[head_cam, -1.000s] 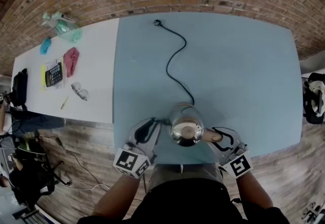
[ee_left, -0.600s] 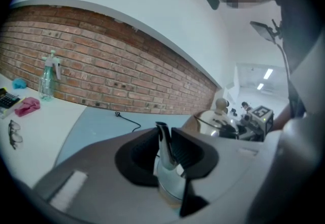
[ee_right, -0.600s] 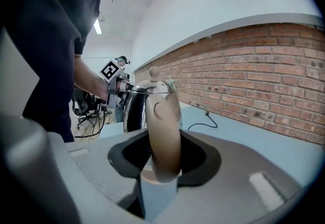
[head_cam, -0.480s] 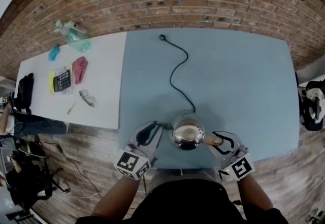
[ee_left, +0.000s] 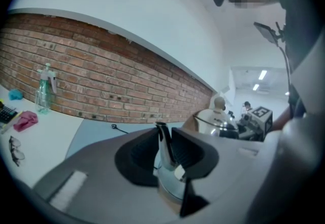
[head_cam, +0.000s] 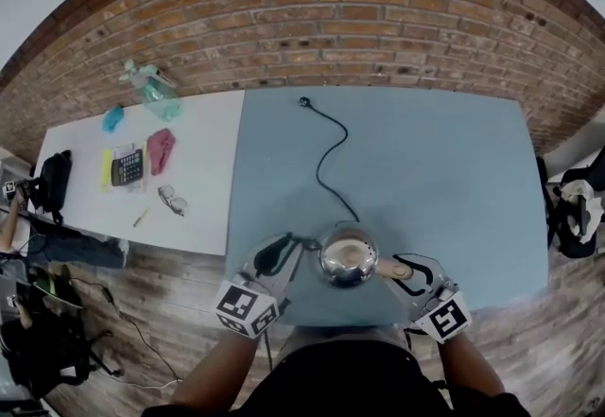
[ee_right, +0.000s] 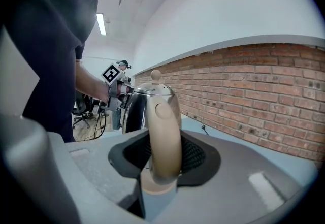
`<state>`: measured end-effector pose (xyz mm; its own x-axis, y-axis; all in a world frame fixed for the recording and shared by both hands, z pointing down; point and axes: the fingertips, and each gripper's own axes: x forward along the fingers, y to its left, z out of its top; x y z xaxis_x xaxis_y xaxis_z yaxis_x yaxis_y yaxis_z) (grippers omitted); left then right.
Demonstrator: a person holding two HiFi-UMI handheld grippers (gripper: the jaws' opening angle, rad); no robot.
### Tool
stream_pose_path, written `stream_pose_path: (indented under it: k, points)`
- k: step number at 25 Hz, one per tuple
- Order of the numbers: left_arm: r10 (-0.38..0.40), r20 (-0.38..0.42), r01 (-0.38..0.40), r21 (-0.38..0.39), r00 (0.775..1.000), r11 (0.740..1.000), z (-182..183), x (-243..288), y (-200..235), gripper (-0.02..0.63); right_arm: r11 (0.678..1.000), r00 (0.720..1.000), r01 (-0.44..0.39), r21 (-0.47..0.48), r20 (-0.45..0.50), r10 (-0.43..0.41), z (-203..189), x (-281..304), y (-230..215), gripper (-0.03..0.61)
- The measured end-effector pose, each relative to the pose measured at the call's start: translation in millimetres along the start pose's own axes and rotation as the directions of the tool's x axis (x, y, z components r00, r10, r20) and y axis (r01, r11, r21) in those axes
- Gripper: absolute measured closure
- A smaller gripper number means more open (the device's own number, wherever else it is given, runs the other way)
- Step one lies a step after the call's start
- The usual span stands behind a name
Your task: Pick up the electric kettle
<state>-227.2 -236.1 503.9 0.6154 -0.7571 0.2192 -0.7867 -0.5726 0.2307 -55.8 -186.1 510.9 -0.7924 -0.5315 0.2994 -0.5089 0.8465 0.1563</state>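
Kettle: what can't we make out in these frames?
- Kettle underside: head view, hidden by its own body; gap above the table unreadable.
- Cord near end: head view, passes behind the kettle.
- Water level: every view, lid is on.
- Calculator keys: head view, too small.

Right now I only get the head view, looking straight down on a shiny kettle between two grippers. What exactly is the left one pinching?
Observer: In the left gripper view, the left gripper has its pads shut on the thin metal spout of the kettle, not on the body.
Operator: And the right one? From above I just see something beige poking out.
Observer: The right gripper view shows the right gripper clamped on the curved beige handle, with one pad pressed to each side of it.
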Motion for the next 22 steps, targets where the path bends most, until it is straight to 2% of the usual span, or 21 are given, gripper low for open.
stream_pose_path:
  k: [4, 9, 22]
  points:
    - [0.01, 0.001, -0.01, -0.015, 1.0, 1.0, 10, -2, 3, 0.528, 1.0, 1.0, -0.002, -0.022, 0.004, 0.002, 11, 0, 0, 0.448]
    - [0.009, 0.033, -0.01, 0.003, 0.999, 1.0, 32, -6, 4, 0.529, 0.998, 1.0, 0.001, -0.065, 0.028, 0.001, 28, -1, -5, 0.448]
    - [-0.039, 0.093, 0.034, 0.055, 0.995, 0.998, 80, -9, -8, 0.532, 0.997, 0.989, 0.046, -0.068, 0.14, -0.036, 69, -14, -16, 0.448]
